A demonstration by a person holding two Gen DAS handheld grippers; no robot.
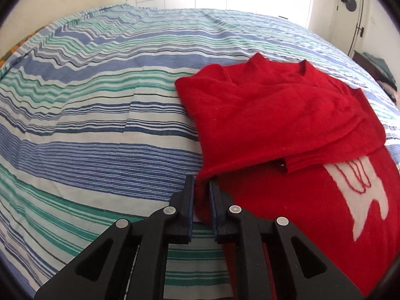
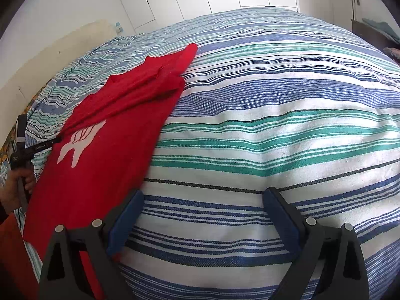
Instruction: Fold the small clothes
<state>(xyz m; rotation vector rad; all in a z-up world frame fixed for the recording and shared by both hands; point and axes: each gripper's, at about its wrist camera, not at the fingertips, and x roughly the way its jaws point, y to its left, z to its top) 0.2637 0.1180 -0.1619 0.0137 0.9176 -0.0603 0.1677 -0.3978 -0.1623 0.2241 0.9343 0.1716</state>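
Two pads of the left tool (image 1: 201, 187) pinch the jumper's (image 1: 275, 115) left edge, likely to fold it across; it lies on the bed (image 1: 100, 125), red, sleeve folded over, white motif showing. Right view: right tool (image 2: 202, 210) hangs wide open and empty beside the jumper's hem.

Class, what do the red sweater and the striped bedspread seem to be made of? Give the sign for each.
Red sweater: probably knitted wool or acrylic, matt and fuzzy, with a ribbed hem and a white motif worked in. Striped bedspread: likely woven cotton, matt, its fine ribbed weave and creases showing; the fibre itself is a guess.
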